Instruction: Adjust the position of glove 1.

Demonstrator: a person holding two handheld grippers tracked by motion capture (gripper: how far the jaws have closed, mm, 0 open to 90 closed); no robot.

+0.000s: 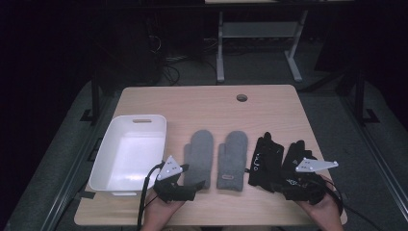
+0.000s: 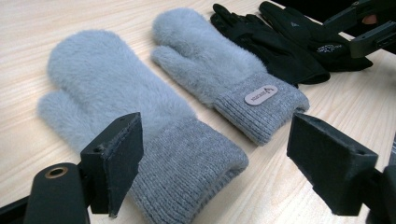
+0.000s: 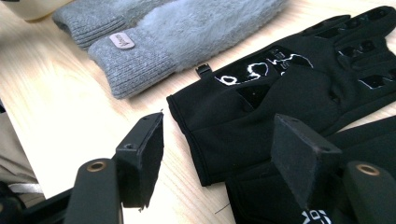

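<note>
white bin (image 1: 111,180) holds nothing; left gripper (image 1: 185,184), right gripper (image 1: 294,190) agape, gripping nothing

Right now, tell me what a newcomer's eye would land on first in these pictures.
Four gloves lie in a row across the near half of the wooden table: two fluffy grey mittens in the middle, two black gloves to their right. A white tub stands at the left edge. The left claw hangs open at the cuff of the near mitten, and the right claw hangs open over the black gloves.
</note>
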